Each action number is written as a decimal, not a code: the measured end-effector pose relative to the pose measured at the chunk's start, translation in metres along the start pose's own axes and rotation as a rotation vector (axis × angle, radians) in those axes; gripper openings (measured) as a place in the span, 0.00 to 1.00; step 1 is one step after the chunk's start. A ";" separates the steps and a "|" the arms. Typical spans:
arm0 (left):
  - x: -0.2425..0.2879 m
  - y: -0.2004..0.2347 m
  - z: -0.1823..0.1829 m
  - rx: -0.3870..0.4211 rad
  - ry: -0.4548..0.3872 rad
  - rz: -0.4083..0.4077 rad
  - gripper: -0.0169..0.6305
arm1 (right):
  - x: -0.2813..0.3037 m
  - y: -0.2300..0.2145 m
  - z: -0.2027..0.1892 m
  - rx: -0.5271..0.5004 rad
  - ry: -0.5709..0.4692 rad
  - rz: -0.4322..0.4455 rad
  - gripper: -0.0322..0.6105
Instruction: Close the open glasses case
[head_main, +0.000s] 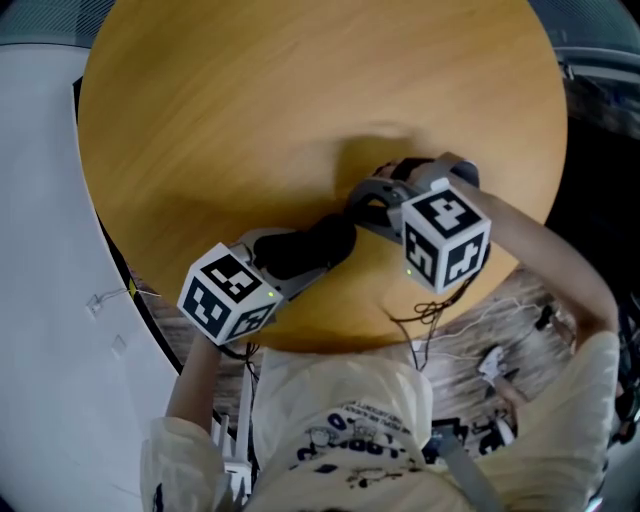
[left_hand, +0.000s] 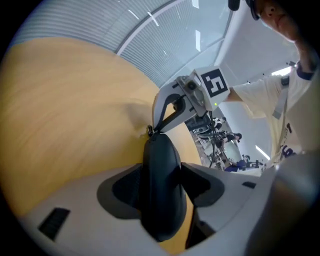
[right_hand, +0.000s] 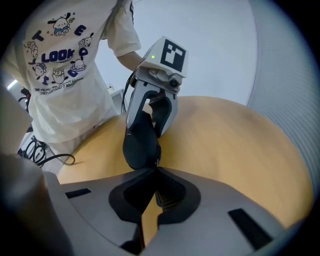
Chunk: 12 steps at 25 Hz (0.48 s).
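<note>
black, rounded glasses case (head_main: 305, 250) over near edge of counter (head_main: 250, 100), apparently closed along seam. left tongs (left_hand: 161, 175) wide, clamped on its body; right tongs (right_hand: 155, 172) pinched together at its tip. zip pull (left_hand: 149, 131) too small to confirm grip.

I log one round wooden table (head_main: 250, 120), one printed white T-shirt (right_hand: 75, 75), and one black cable (right_hand: 47, 159) beyond the table edge.

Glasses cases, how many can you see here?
1: the black glasses case, over the round table, clamped by the left gripper, with the right gripper shut at its end.
</note>
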<state>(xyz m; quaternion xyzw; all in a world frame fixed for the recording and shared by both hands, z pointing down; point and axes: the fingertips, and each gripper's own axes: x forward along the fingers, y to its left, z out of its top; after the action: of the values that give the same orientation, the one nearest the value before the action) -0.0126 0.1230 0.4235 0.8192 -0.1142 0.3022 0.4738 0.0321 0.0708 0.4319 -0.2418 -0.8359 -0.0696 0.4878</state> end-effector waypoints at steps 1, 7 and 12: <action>0.000 0.001 0.000 -0.019 -0.016 0.013 0.41 | -0.001 0.000 -0.001 0.030 -0.011 -0.020 0.05; 0.001 0.002 -0.001 -0.019 -0.019 0.063 0.41 | -0.005 0.006 -0.001 0.160 -0.064 -0.156 0.05; 0.003 0.003 0.001 -0.052 -0.032 0.056 0.41 | -0.011 0.013 -0.007 0.287 -0.113 -0.191 0.05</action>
<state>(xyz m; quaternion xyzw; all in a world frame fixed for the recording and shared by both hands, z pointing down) -0.0117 0.1211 0.4272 0.8077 -0.1526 0.2993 0.4845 0.0480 0.0759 0.4246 -0.0926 -0.8825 0.0182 0.4608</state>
